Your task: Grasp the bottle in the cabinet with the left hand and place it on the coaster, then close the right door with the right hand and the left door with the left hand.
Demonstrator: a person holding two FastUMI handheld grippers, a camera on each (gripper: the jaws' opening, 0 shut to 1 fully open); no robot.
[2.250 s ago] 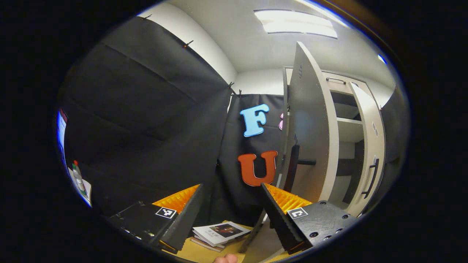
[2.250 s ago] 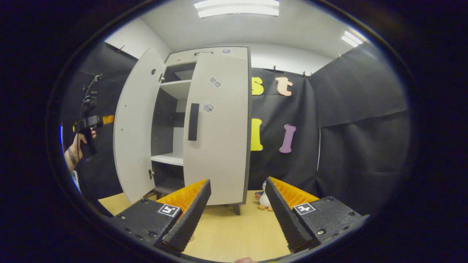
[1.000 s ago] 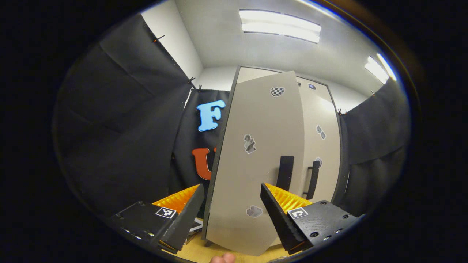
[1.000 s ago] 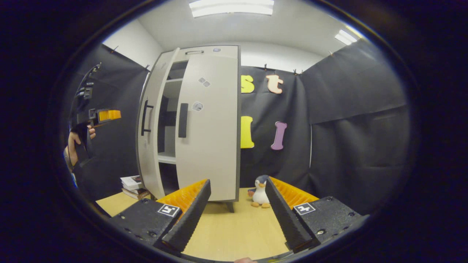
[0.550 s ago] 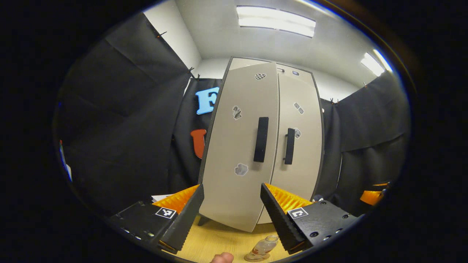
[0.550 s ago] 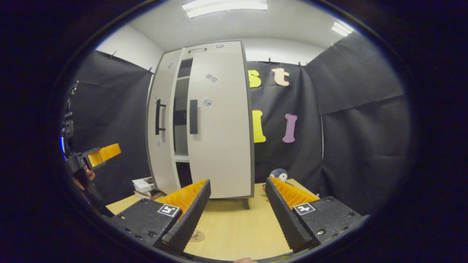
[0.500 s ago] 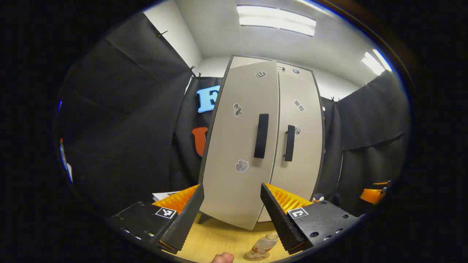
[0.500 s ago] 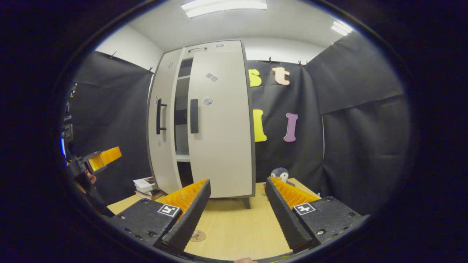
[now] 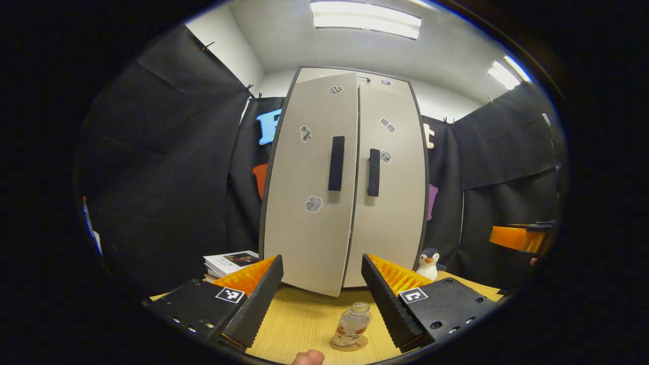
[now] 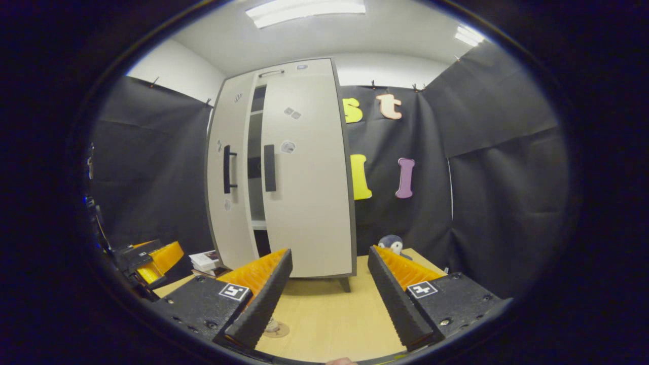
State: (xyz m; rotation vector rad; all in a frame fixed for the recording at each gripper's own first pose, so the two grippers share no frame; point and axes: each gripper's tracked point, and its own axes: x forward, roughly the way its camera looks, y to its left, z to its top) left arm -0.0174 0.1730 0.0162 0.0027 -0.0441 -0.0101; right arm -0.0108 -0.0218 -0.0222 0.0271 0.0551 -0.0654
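Observation:
The tall pale cabinet stands at the back of the wooden table. Its right door lies flush. The left door stands slightly ajar; in the right gripper view a dark gap shows between the left door and the right door. A small clear bottle stands upright on a round coaster. My left gripper is open just above and behind it, holding nothing. My right gripper is open and empty, back from the cabinet; the coaster peeks out beside its left finger.
A stack of books lies left of the cabinet's foot and a toy penguin sits to its right. The right gripper hangs at the far right of the left gripper view; the left gripper is low at the left of the right gripper view.
The left door has swung from wide open to almost shut. My left gripper has drawn back from it and dropped lower, bringing the bottle on the coaster into sight. The right gripper has barely shifted.

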